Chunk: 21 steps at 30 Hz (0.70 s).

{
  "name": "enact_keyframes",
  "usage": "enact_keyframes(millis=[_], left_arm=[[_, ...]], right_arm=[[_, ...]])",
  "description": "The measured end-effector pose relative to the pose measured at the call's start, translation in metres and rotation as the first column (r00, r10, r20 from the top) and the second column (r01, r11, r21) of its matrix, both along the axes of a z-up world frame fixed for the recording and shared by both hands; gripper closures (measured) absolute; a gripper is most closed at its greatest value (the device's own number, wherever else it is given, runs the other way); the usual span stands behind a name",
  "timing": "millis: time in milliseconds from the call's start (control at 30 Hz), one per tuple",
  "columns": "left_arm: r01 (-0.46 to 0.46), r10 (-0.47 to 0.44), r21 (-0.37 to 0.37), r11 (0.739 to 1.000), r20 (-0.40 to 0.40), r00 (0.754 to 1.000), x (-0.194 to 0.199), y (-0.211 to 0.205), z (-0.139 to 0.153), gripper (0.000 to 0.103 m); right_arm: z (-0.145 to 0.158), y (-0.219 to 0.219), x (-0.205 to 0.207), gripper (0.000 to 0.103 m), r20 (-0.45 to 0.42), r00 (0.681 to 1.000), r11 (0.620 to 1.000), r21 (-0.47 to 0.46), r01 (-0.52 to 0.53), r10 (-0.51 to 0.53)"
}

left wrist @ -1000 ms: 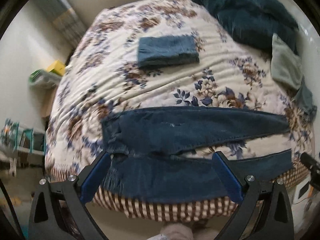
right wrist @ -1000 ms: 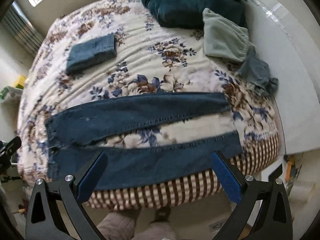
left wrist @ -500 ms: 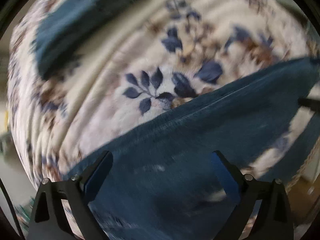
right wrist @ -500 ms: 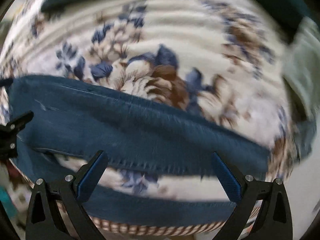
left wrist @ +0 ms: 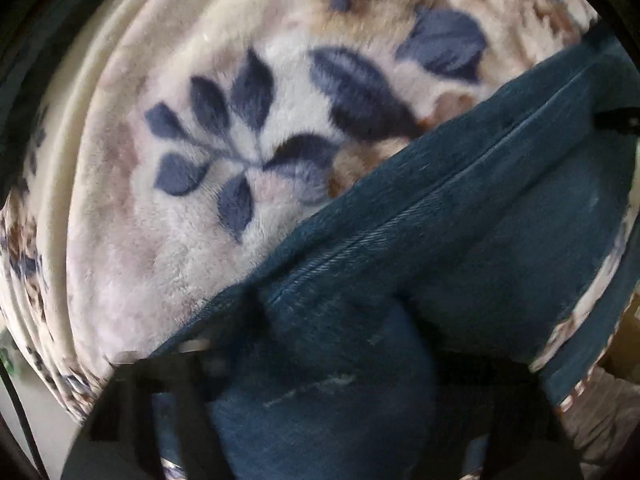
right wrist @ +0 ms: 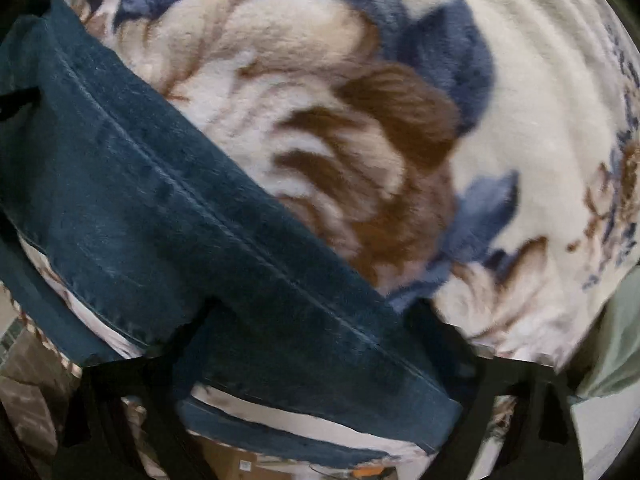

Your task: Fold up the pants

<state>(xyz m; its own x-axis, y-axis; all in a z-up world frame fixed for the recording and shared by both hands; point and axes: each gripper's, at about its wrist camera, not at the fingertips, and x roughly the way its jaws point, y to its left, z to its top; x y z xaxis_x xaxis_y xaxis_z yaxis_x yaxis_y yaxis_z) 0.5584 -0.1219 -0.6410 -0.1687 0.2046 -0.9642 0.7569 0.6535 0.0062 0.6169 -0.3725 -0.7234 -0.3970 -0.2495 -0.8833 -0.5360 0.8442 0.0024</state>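
1. The pants point(left wrist: 460, 248), dark blue denim, are seen lying on a floral blanket point(left wrist: 192, 152); in the left wrist view the fabric fills the frame from 3 o'clock round to 6 o'clock.
2. The left gripper point(left wrist: 328, 364) is pressed down onto the denim, with its dark fingers point(left wrist: 168, 396) blurred at 7 and 5 o'clock; the jaws appear set wide, though a grasp cannot be told through the blur.
3. In the right wrist view a pant leg point(right wrist: 208, 216) is laid diagonally from 10 o'clock to 5 o'clock across the blanket point(right wrist: 360, 92).
4. The right gripper point(right wrist: 316, 344) is lowered onto that leg, its fingers point(right wrist: 500, 396) spread to either side of the cloth; whether fabric is pinched cannot be told.
5. A pale green garment point(right wrist: 612, 352) is seen at 4 o'clock.
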Motion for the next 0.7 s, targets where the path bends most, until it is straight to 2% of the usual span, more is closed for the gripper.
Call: enact_keyframes(millis=[33,67,133,200,267,333,433,567,633,700], left_arm=[[0.0,0.0,0.003,1.0,0.016,1.0,0.004,0.0,0.007,0.078],[-0.025,0.025,-0.006,1.0,0.019,1.0,0.007,0.002,0.016,0.082],[-0.061,0.062,-0.021,0.998,0.044,0.997,0.008,0.004,0.034,0.089],[-0.129,0.13,-0.03,0.991,0.055,0.99,0.009,0.009,0.053,0.091],[-0.181,0.185,-0.048,0.982,0.086,0.979,0.003,0.015,0.074,0.092],[-0.227,0.234,-0.075,0.971,0.105,0.967,-0.007,0.021,0.093,0.094],[-0.314,0.332,-0.137,0.939,0.135,0.934,-0.025,0.035,0.126,0.095],[-0.426,0.456,-0.192,0.884,0.156,0.876,-0.08,0.058,0.166,0.095],[-0.443,0.474,-0.196,0.875,0.153,0.867,-0.132,0.053,0.152,0.095],[-0.487,0.515,-0.193,0.852,0.137,0.846,-0.17,0.056,0.141,0.095]], right_arm=[[0.0,0.002,-0.003,0.044,0.006,1.0,1.0,0.013,0.021,-0.022],[0.003,0.002,-0.004,0.052,0.023,0.999,0.999,0.023,0.042,-0.042],[0.012,0.003,-0.009,0.074,0.058,0.995,0.996,0.036,0.078,-0.08],[0.026,-0.004,-0.017,0.087,0.099,0.983,0.987,0.042,0.154,-0.157],[0.042,-0.012,-0.031,0.09,0.12,0.962,0.968,0.084,0.237,-0.246],[0.058,-0.014,-0.044,0.091,0.146,0.947,0.956,0.112,0.271,-0.285],[0.086,-0.016,-0.079,0.092,0.18,0.911,0.925,0.167,0.342,-0.37],[0.111,-0.014,-0.137,0.092,0.207,0.882,0.899,0.218,0.38,-0.423],[0.118,-0.009,-0.161,0.093,0.222,0.883,0.904,0.222,0.367,-0.413],[0.121,0.001,-0.205,0.093,0.25,0.904,0.933,0.19,0.305,-0.346]])
